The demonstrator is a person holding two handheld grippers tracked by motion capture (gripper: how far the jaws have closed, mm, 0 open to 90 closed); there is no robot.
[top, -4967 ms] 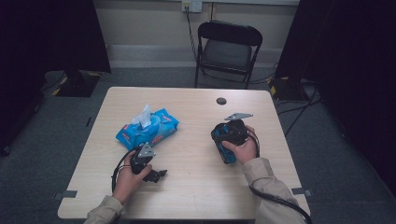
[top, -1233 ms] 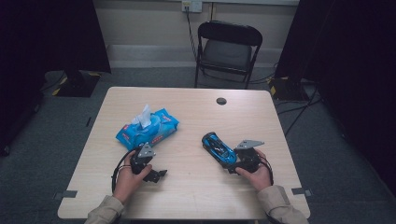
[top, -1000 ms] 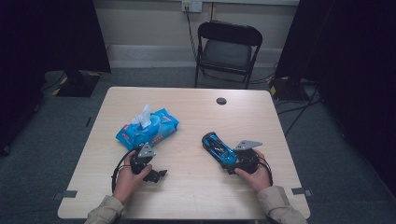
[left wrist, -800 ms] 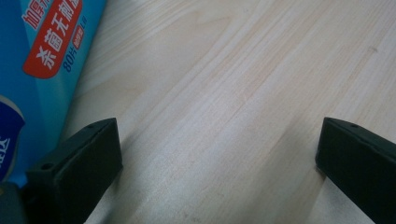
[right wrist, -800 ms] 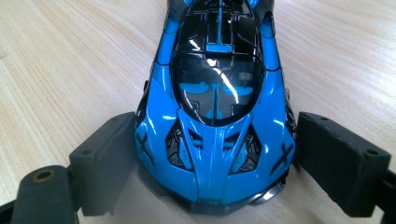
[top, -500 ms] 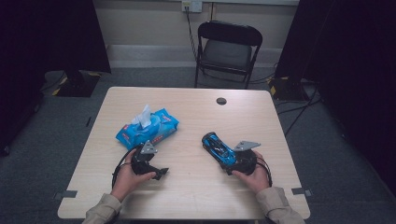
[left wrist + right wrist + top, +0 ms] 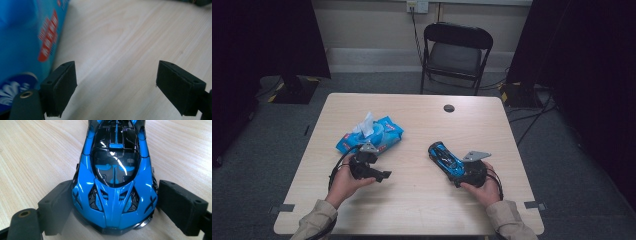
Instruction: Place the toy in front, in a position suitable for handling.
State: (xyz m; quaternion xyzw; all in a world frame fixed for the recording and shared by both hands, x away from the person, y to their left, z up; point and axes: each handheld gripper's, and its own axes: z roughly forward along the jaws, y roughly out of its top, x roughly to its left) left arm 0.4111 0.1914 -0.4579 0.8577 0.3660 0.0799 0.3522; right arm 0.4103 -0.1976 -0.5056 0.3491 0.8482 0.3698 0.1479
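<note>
Down at the near edge, two sleeved forearms come in over the pale wood-grain worktop (image 7: 422, 200), matte and smooth with rounded corners. The right hand-held gripper (image 7: 464, 172) sits low at the near right, its black blocky foam pads either side of the tail of a glossy blue-and-black toy sports car (image 7: 446, 157). In the right gripper view the car (image 7: 116, 177) stands on its wheels on the worktop, nose pointing away: shiny hard shell, dark curved canopy catching highlights, sharp blue fins and vents at the rear. The left pad is touching its flank, the right pad lies just beside the other; I can't tell whether that's a real squeeze. The left hand-held gripper (image 7: 372, 170) is at the near left, lifted off the wood, released, jaws just been narrowing a little with only bare worktop between them. Its left pad (image 7: 60, 87) stands close beside a soft blue plastic pack of wet wipes (image 7: 25, 45) with red lettering. From the high view that crinkly pack (image 7: 371, 135) lies just beyond the gripper, a white tissue poking up. Farther off, a small round black disc (image 7: 449, 108) lies near the far edge, and beyond it a black folding metal chair (image 7: 456, 52).
</note>
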